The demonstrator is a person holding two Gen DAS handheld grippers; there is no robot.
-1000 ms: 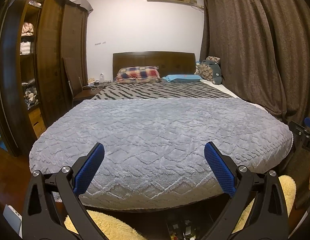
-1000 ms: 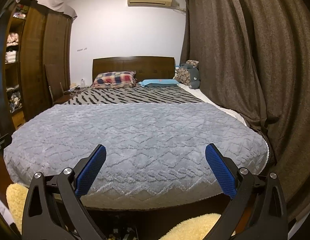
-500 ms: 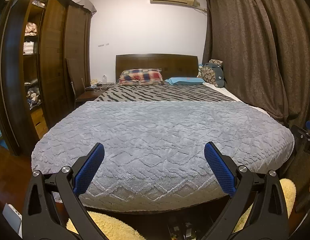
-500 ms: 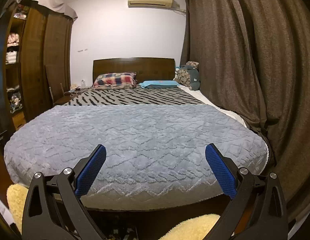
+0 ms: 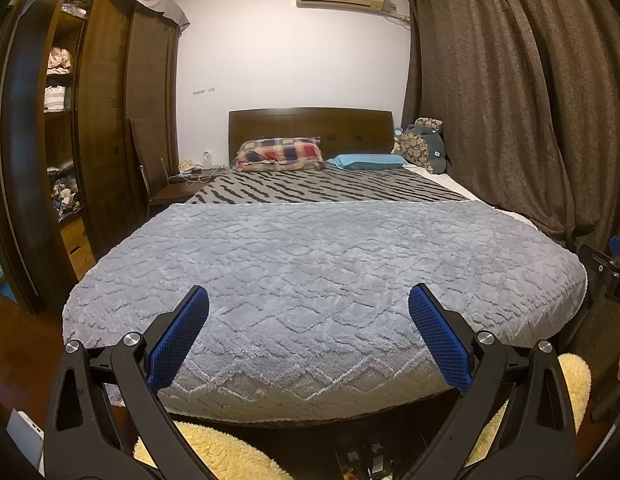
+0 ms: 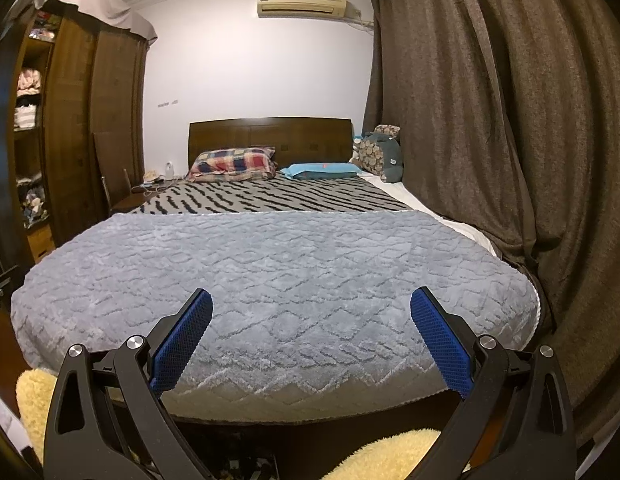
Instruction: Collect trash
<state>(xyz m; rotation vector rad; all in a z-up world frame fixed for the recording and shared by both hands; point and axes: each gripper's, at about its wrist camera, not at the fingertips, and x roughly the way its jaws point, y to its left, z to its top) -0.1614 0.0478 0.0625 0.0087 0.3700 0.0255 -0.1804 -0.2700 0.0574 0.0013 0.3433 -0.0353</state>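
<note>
No trash shows clearly in either view. My left gripper [image 5: 308,300] is open and empty, held at the foot of a bed with a grey textured blanket [image 5: 321,264]. My right gripper [image 6: 311,300] is also open and empty, beside the left one at the same foot edge of the blanket [image 6: 278,276]. The right gripper's edge shows at the far right of the left wrist view [image 5: 613,268]. Small dark items lie on the floor under the bed's foot [image 5: 361,460]; I cannot tell what they are.
A dark wooden wardrobe [image 5: 94,128] with open shelves stands on the left. Brown curtains [image 6: 489,120] hang along the right. Pillows [image 5: 280,154] and a headboard are at the far end. Yellow fluffy rugs [image 5: 214,456] lie on the floor. A bedside table [image 5: 178,190] holds cables.
Both grippers have tilted slightly upward and shifted a little, so the bed sits lower in both views. Both stay open and empty.
</note>
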